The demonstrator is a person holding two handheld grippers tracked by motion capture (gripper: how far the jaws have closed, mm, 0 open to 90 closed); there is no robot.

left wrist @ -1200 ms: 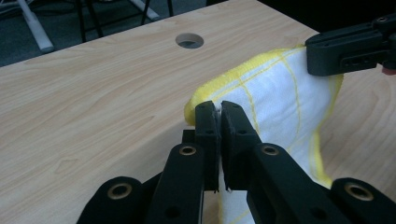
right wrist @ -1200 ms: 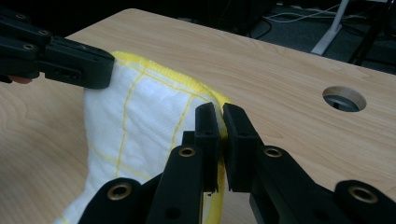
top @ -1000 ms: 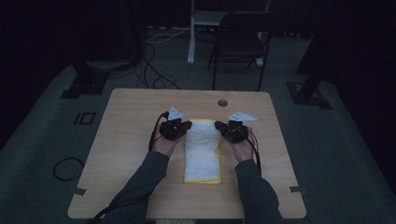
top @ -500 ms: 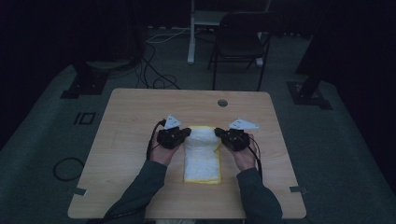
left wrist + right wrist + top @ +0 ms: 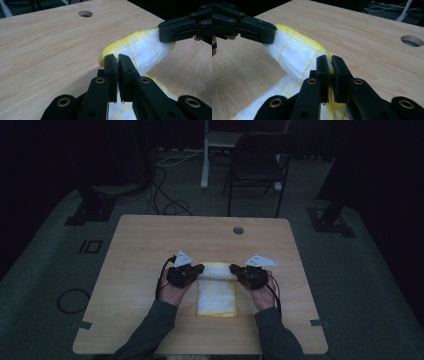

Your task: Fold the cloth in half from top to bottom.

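Observation:
A white cloth (image 5: 216, 295) with yellow edging and yellow lines lies on the wooden table (image 5: 145, 245) in front of the person. Its far edge is lifted and rolled back over the rest. My left gripper (image 5: 200, 269) is shut on the left end of that raised edge, and my right gripper (image 5: 232, 268) is shut on the right end. In the left gripper view the jaws (image 5: 117, 59) pinch the yellow hem of the cloth (image 5: 142, 48), with the right gripper (image 5: 172, 31) at the far end. In the right gripper view the jaws (image 5: 330, 61) hold the cloth (image 5: 294, 53) likewise.
A round cable hole (image 5: 238, 230) sits near the table's far edge. Behind the table stand a dark chair (image 5: 257, 165) and a white post, with cables on the floor. Bare wood lies left and right of the cloth.
Both hands have drawn back toward the person, carrying the cloth's far edge with them, so the cloth on the table looks shorter. Both grippers stayed shut.

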